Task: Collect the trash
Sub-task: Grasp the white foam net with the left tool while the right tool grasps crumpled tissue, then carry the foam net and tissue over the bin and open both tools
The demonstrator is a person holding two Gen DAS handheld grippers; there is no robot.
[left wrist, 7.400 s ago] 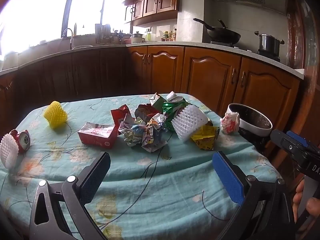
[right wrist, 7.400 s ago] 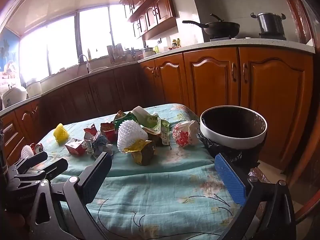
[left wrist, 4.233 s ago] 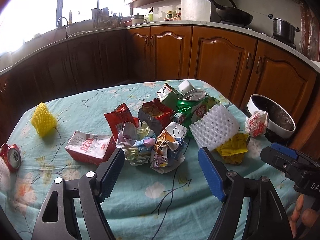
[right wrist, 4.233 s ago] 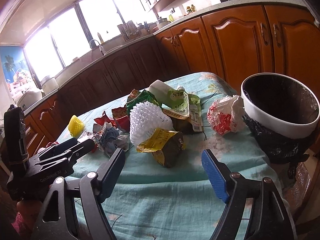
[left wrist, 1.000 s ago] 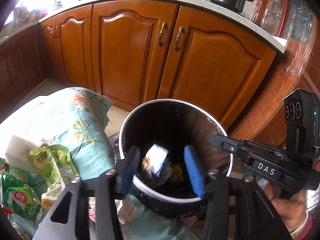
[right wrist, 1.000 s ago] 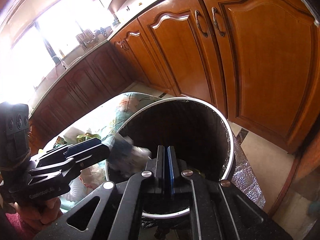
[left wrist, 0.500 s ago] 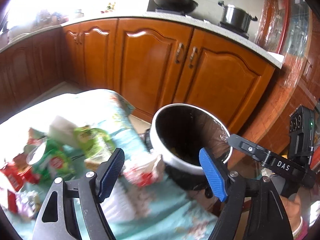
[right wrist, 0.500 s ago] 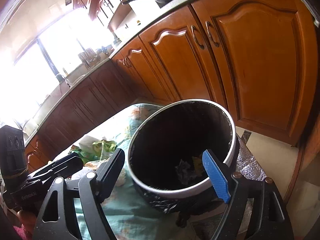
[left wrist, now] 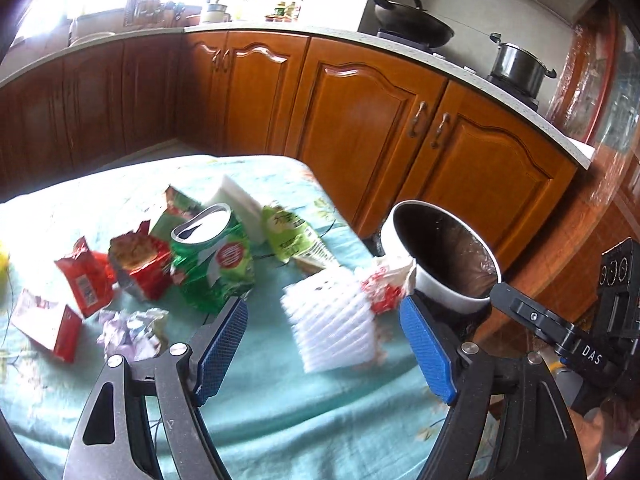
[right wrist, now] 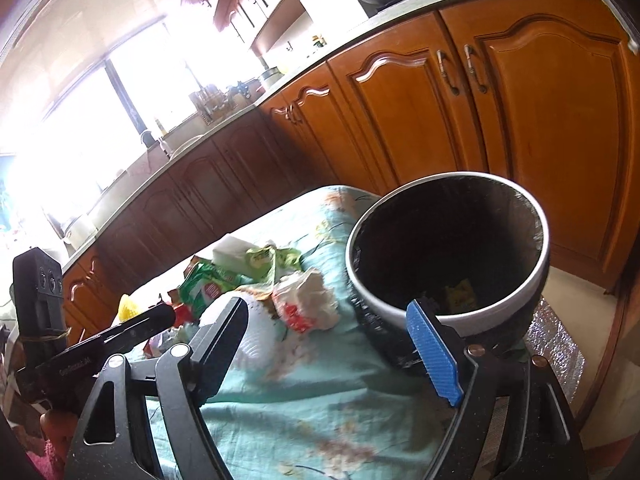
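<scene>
Here the left claw (left wrist: 322,350) hangs released and empty above the worktop (left wrist: 280,412), which wears a turquoise flowered cloth; its blue fingers (left wrist: 427,350) stand wide apart. Between them, toward 12 o'clock, lies a white foam net (left wrist: 334,326), and just beside it at 1 o'clock a crumpled red and white wrapper (left wrist: 384,282) touches the trash bin (left wrist: 424,280). At 10 o'clock a crushed green can (left wrist: 212,256) stands near a red snack bag (left wrist: 138,262), and a crumpled paper ball (left wrist: 130,330) lies at 9 o'clock. The right claw (right wrist: 328,344) is released too and holds nothing. In its view the bin (right wrist: 400,308), white-rimmed with a black liner, stands at 1 o'clock at the worktop edge, and a yellow scrap (right wrist: 460,292) lies inside it.
</scene>
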